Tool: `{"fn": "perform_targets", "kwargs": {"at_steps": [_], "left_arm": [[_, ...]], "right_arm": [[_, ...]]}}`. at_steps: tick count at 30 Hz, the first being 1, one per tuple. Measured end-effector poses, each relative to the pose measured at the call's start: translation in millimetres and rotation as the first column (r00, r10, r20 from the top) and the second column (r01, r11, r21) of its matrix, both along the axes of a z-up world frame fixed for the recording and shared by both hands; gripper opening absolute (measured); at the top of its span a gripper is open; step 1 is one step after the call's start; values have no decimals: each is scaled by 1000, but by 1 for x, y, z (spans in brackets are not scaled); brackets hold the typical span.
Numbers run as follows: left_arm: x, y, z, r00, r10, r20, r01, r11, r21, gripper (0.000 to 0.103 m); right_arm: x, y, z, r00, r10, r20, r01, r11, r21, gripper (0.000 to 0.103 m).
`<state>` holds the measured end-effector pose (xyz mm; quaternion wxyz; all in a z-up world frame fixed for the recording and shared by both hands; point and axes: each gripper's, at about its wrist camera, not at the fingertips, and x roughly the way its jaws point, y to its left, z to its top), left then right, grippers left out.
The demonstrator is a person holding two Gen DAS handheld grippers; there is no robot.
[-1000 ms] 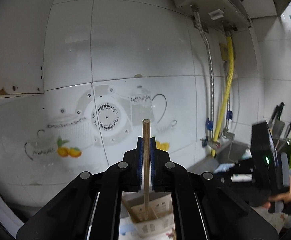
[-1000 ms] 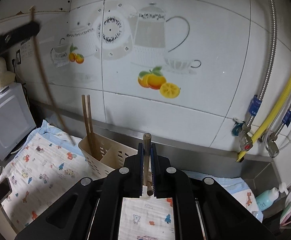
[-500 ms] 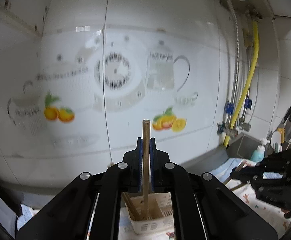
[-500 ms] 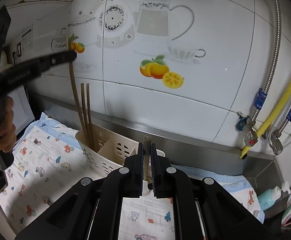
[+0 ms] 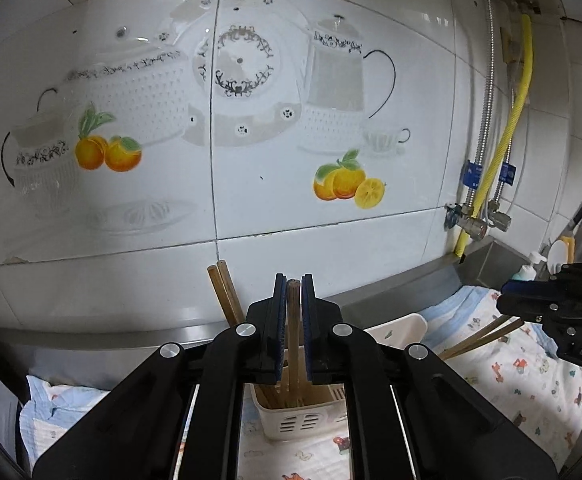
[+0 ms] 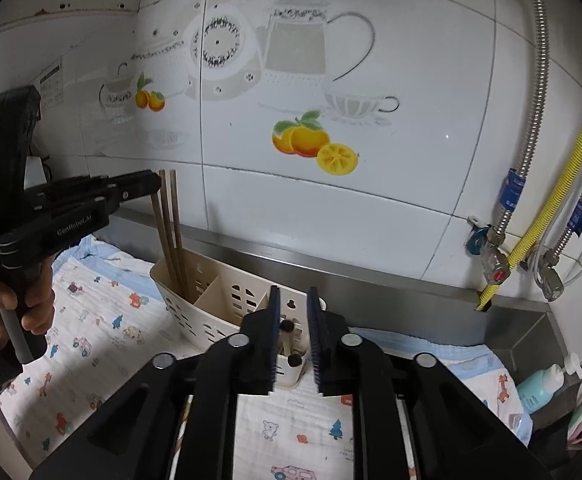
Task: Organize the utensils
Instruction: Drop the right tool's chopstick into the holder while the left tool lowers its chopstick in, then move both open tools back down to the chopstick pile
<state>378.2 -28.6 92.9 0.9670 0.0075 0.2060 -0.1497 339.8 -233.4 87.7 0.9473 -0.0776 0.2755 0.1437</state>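
White lettering "GenRobot.AI" runs along the side of the left gripper (image 6: pixel 153 184) at mid left of the right wrist view, and "DAS" shows on the right gripper (image 5: pixel 507 300) at the right edge of the left wrist view. The left gripper has come down since a second ago: its chopstick (image 5: pixel 293 340), then high against the wall tiles, now stands with its lower end inside the caddy (image 6: pixel 211 300), the pads shut on it. Two more chopsticks (image 6: pixel 169 232) stand beside it in the same left compartment, leaning against the caddy's end wall. The right gripper (image 6: pixel 293 320), low centre in its own view, gripped a chopstick a second ago; now its jaws are opening, narrow, with nothing pressed between them. Dark stick ends (image 6: pixel 291 344) show in the caddy's near compartment just beyond the pads. The caddy sits on a printed cloth (image 6: pixel 103 320) over the bench, against the steel backsplash (image 6: pixel 371 280). A teal bottle (image 6: pixel 539 384) stands at lower right.
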Motion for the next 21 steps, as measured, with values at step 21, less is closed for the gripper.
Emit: {"fn": "perform_targets", "kwargs": {"at_steps": [21], "left_arm": [[-131, 29, -40, 995, -18, -93, 18, 1000, 5, 21]], "right_arm": [[-129, -2, -25, 999, 16, 50, -20, 997, 79, 31]]}}
